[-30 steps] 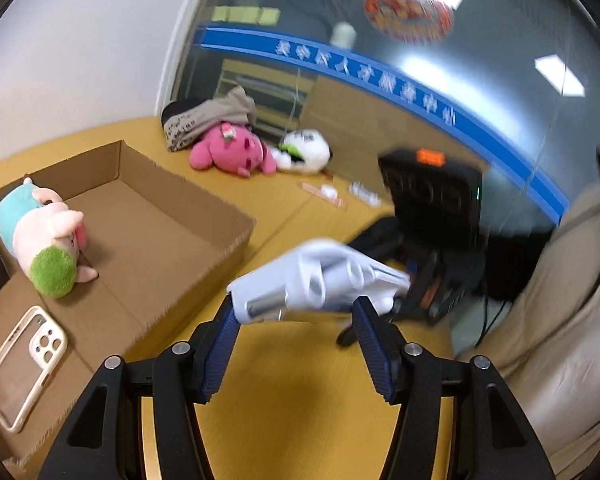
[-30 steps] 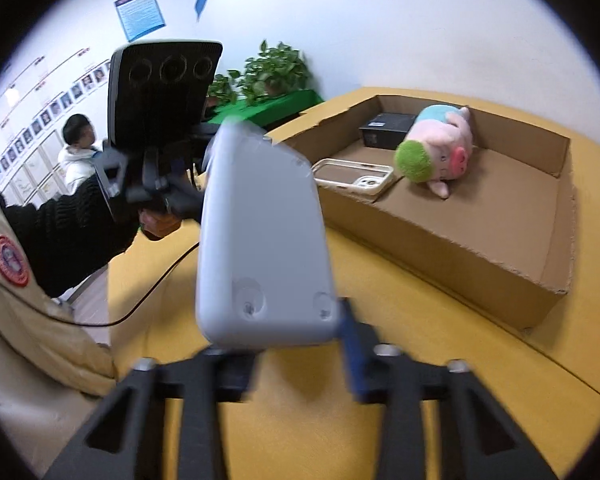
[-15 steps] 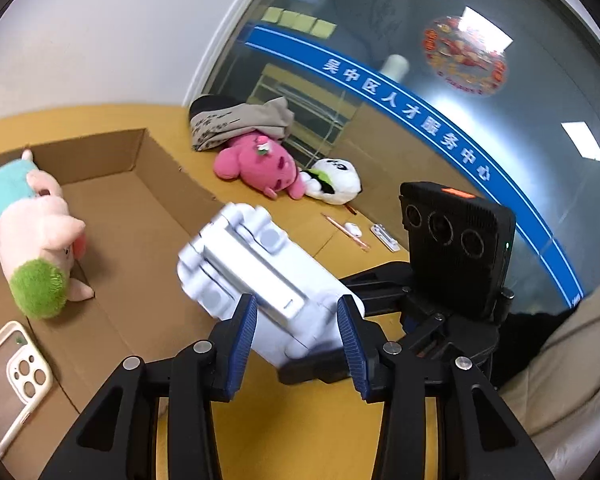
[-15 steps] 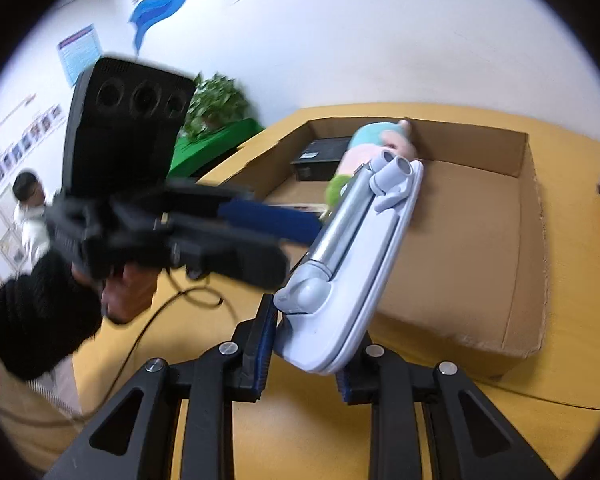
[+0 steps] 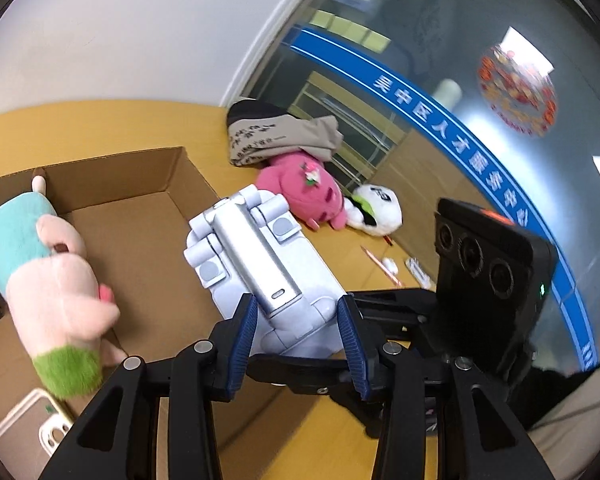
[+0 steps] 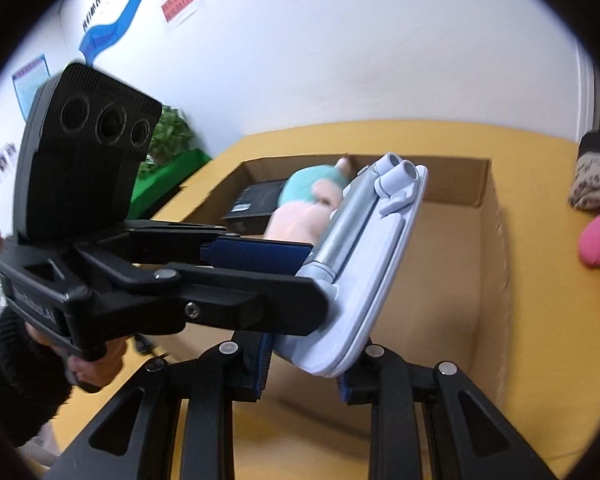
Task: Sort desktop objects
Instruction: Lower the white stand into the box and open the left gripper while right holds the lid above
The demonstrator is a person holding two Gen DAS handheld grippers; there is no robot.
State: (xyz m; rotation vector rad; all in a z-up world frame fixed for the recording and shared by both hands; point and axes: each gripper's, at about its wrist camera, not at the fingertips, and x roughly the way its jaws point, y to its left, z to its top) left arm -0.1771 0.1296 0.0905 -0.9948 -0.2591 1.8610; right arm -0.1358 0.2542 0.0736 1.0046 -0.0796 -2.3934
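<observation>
Both grippers hold a pale blue-white folding stand (image 5: 260, 264) over the near rim of the cardboard box (image 5: 140, 240). My left gripper (image 5: 298, 312) is shut on its lower end, one blue pad against each side. From the other side my right gripper (image 6: 304, 364) clamps the same end of the stand (image 6: 380, 248). In the right wrist view the left gripper (image 6: 318, 280) comes in from the left. Inside the box lie a pink and teal pig plush (image 5: 48, 272), a clear phone case (image 5: 28, 428) and a small black box (image 6: 256, 200).
On the yellow table beyond the box lie a pink plush (image 5: 304, 192), a white panda plush (image 5: 376, 208), a folded beige and black cloth (image 5: 276, 136) and some pens (image 5: 384, 272). A glass partition stands behind them. A hand (image 6: 96, 364) holds the left gripper's handle.
Both grippers have carried the stand sideways from over the bare table to the box's rim. The left jaws, wide around the stand a second ago, have closed onto it.
</observation>
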